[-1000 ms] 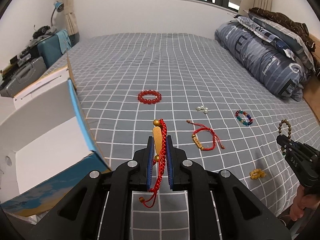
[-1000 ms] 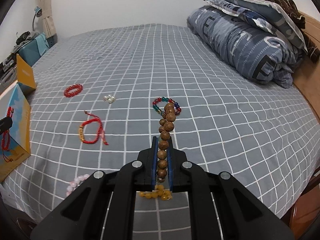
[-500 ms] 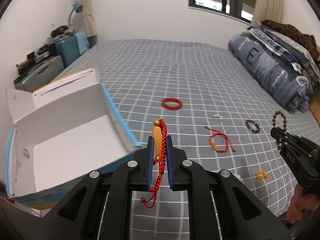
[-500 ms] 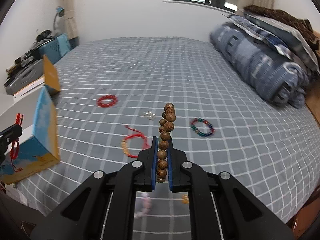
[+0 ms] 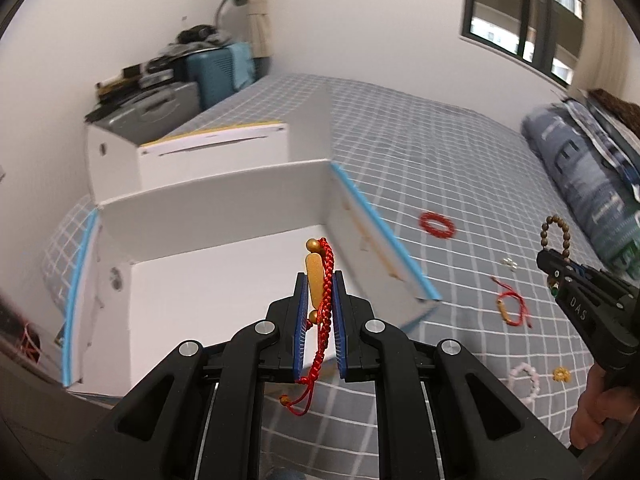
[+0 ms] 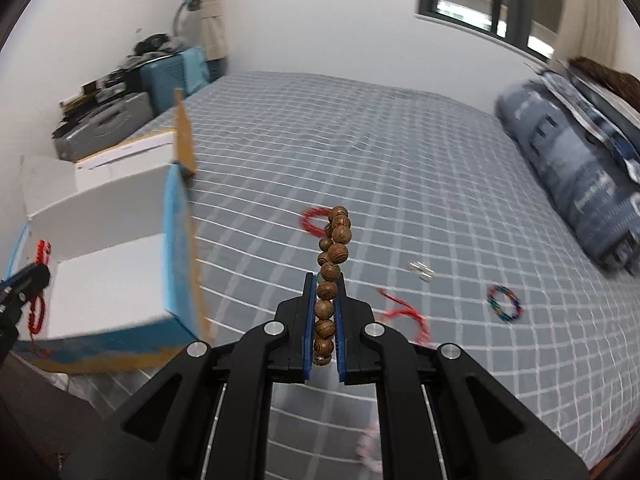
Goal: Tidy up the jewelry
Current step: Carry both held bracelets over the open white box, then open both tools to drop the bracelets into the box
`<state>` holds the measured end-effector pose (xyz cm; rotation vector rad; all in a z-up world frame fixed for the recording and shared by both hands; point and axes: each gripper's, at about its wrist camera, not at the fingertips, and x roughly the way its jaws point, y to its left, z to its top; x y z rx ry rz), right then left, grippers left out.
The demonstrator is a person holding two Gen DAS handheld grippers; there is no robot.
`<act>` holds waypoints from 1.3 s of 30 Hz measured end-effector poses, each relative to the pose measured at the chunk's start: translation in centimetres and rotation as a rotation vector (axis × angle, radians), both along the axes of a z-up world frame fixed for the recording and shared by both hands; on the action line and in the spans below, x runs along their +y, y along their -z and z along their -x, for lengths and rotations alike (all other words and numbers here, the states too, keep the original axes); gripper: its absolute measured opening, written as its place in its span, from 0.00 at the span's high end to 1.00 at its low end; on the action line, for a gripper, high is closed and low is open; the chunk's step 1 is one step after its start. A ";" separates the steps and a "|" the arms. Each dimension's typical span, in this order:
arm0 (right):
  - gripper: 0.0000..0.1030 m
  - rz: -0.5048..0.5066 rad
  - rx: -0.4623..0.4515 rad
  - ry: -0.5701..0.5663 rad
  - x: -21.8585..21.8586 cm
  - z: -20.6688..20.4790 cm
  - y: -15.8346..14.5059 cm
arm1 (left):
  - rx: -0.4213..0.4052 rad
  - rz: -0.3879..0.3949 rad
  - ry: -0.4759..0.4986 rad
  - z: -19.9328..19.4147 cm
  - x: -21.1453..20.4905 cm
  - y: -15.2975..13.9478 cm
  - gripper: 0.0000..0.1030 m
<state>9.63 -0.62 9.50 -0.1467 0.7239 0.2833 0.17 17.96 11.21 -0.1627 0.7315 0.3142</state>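
My left gripper point(image 5: 319, 280) is shut on a red cord bracelet with a gold bar point(image 5: 320, 280) and holds it over the open white box point(image 5: 208, 208) at the bed's left edge. My right gripper point(image 6: 323, 280) is shut on a wooden bead bracelet point(image 6: 334, 256), above the bed to the right of the box point(image 6: 96, 208). It also shows in the left wrist view point(image 5: 560, 268), with the beads point(image 5: 554, 232) looped above it. On the bed lie a red bead bracelet point(image 5: 437, 225), a second red cord bracelet point(image 5: 510, 308) and a multicoloured bead bracelet point(image 6: 505, 304).
Small pearl pieces point(image 6: 419, 271), a pink bead bracelet point(image 5: 526, 378) and a yellow piece point(image 5: 561, 374) lie on the grey checked bedsheet point(image 6: 400, 168). A folded blue duvet and pillows point(image 6: 572, 168) fill the right side. Suitcases point(image 5: 160, 100) stand behind the box.
Both grippers have swung left toward the box. The left gripper with its red cord bracelet is now over the box interior. The right follows with the wooden beads.
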 end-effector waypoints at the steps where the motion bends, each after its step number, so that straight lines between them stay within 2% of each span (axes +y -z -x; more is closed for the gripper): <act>1: 0.93 0.004 -0.009 -0.016 1.1 0.0 -0.2 | 0.002 -0.002 -0.014 0.1 0.6 0.0 0.89; 10: 0.93 0.003 0.019 -0.230 11.0 0.6 -0.4 | 0.044 0.011 -0.145 1.2 6.8 0.8 0.89; 16: 0.93 0.032 0.110 -0.317 15.6 0.4 1.6 | 0.103 0.043 -0.213 1.4 10.8 2.6 0.89; 23: 0.93 0.107 0.231 -0.304 18.2 -1.1 4.3 | 0.205 0.127 -0.220 0.2 13.8 4.9 0.89; 28: 0.93 0.133 0.318 -0.291 19.4 -2.5 6.2 | 0.272 0.155 -0.211 -1.0 14.4 6.6 0.89; 32: 0.93 0.160 0.361 -0.281 20.1 -3.1 7.7 | 0.302 0.158 -0.213 -1.2 14.6 7.3 0.89; 39: 0.92 0.168 0.397 -0.266 20.4 -3.4 8.4 | 0.322 0.141 -0.225 -1.0 15.0 7.9 0.89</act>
